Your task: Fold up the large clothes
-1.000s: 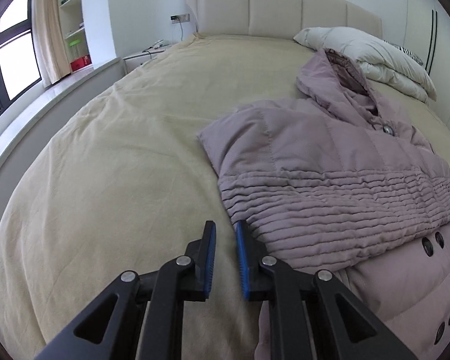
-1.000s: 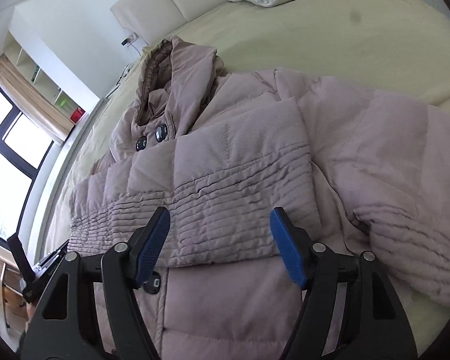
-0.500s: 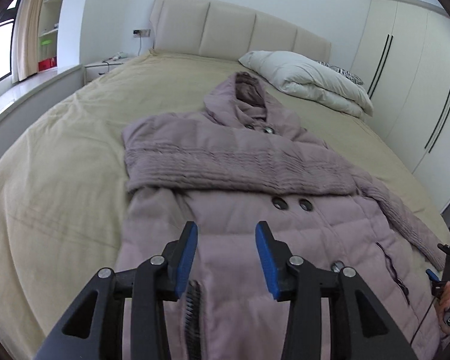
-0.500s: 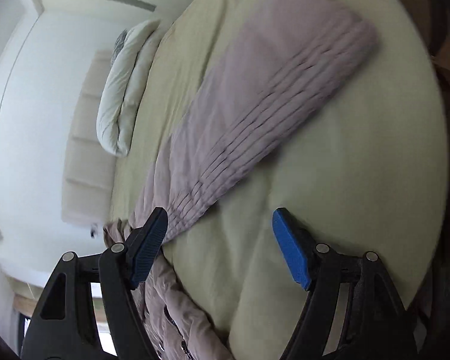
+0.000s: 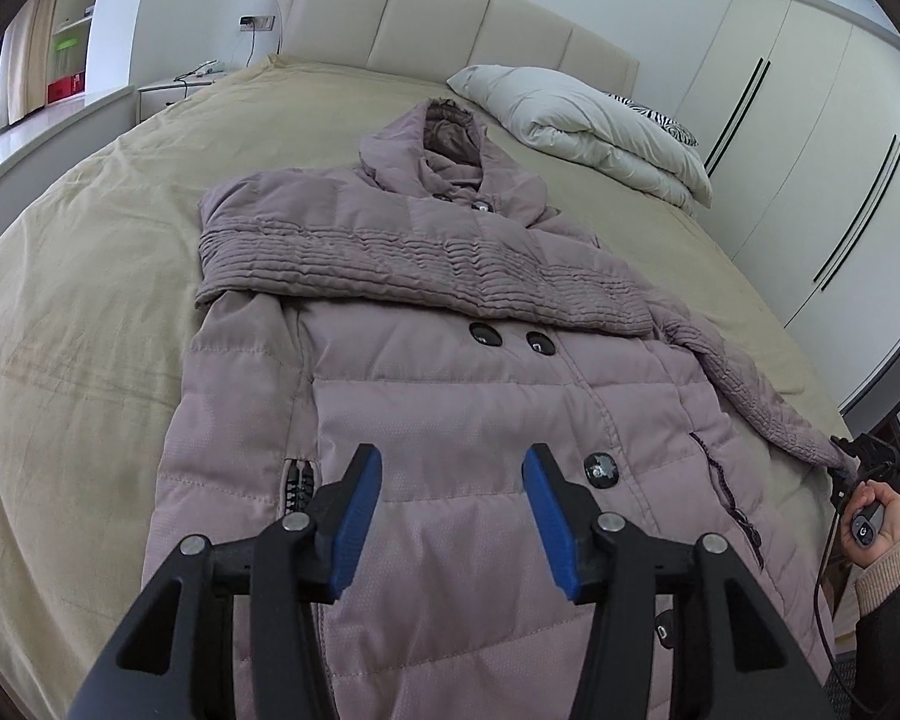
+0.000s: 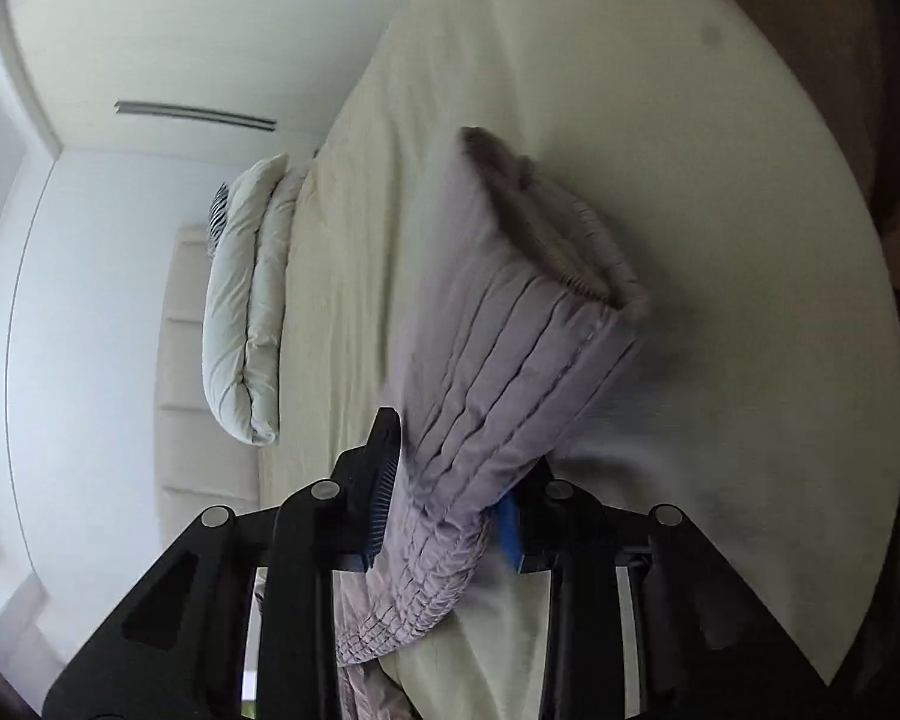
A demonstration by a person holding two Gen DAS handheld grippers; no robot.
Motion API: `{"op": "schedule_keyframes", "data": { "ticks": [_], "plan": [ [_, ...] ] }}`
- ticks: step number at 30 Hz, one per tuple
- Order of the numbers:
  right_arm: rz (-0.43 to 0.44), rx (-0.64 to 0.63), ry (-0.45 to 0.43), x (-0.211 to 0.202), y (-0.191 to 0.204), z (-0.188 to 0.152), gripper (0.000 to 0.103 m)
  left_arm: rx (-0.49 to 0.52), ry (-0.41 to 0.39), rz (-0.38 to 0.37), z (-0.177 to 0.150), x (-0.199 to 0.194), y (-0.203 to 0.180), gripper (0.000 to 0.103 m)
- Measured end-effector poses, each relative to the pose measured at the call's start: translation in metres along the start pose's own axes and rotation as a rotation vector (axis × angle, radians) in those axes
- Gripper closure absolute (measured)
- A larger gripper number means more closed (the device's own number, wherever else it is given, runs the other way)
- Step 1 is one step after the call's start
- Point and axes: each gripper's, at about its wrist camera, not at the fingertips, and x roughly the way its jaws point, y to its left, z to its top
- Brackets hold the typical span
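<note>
Your right gripper point(image 6: 444, 498) is clamped on the ribbed cuff of the mauve quilted hooded coat point(image 5: 450, 360), whose sleeve trails toward the beige bed's point(image 5: 90, 312) right edge, so fold it leftward across the chest, while your left gripper point(image 5: 453, 516) hangs spread above the hem.

I can read no text, label, brand or number anywhere in these views, not on the coat point(image 5: 450, 396), not on the wardrobe doors point(image 5: 810, 138), and the small mark on the handle controller point(image 5: 864, 531) is too tiny to read.
</note>
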Motion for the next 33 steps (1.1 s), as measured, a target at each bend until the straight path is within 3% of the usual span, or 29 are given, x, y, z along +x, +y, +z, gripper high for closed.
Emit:
{"op": "schedule_keyframes", "data": {
  "ticks": [3,5,9,13,16,20,29,31,33],
  "plan": [
    [0.033,-0.32,0.016,-0.008,0.079,-0.028,0.08,-0.045,-0.003,-0.05,0.009,0.001,0.003,0.044],
    [0.062,-0.545,0.038,-0.012,0.136,-0.068,0.08,-0.109,-0.001,-0.099,0.014,0.003,0.01,0.042],
    [0.115,-1.08,0.106,-0.014,0.225,-0.198,0.08,-0.234,-0.004,-0.18,0.021,0.005,0.027,0.033],
    [0.119,-1.468,0.189,-0.004,0.236,-0.332,0.082,-0.374,0.015,-0.321,0.027,0.01,0.041,0.023],
    [0.126,-1.593,0.267,0.001,0.219,-0.4,0.082,-0.462,0.049,-0.412,0.032,0.021,0.045,0.007],
    [0.127,-1.698,0.297,-0.006,0.197,-0.453,0.082,-0.539,0.138,-0.492,0.038,0.047,0.042,0.005],
    [0.148,-1.835,0.268,-0.008,0.18,-0.476,0.082,-0.588,0.311,-0.561,0.053,0.106,0.027,0.006],
    [0.156,-1.856,0.264,-0.007,0.18,-0.478,0.082,-0.615,0.351,-0.604,0.052,0.117,0.025,0.02],
    [0.163,-1.865,0.262,-0.011,0.178,-0.48,0.082,-0.595,0.399,-0.612,0.053,0.124,0.019,0.063]
  ]
}}
